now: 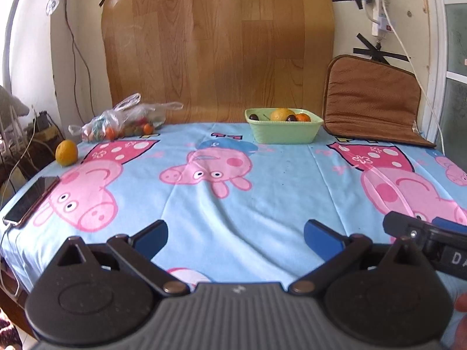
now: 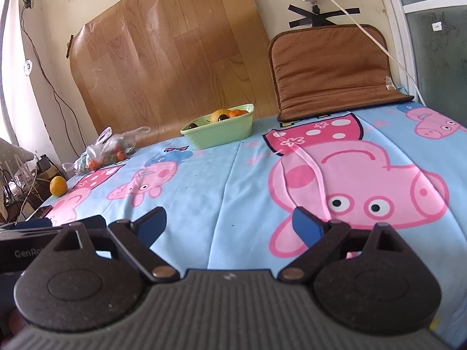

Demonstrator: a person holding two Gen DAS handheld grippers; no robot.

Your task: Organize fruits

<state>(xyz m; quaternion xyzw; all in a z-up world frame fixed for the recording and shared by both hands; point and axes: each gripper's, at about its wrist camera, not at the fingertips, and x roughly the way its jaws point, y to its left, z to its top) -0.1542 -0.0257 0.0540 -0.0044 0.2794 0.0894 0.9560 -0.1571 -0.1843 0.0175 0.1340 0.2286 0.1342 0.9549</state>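
Observation:
A pale green bowl [image 1: 284, 131] [image 2: 219, 134] stands at the far edge of the table, holding a yellow-orange fruit [image 1: 281, 114], a small orange and dark round fruits. A lone orange fruit [image 1: 66, 153] [image 2: 58, 186] lies at the far left edge. A clear plastic bag [image 1: 125, 122] [image 2: 105, 151] with several small fruits lies at the back left. My left gripper [image 1: 235, 239] hovers open over the near table, nothing between its blue pads. My right gripper [image 2: 229, 227] is open too, beside the left one, far from all fruit.
A cartoon-pig tablecloth [image 1: 277, 180] covers the table. A phone [image 1: 32, 198] with a cable lies at the left edge. A brown cushion [image 1: 370, 99] [image 2: 332, 70] leans on the wall at the back right. A wood-pattern sheet [image 1: 219, 46] is taped behind. Cables hang on the wall.

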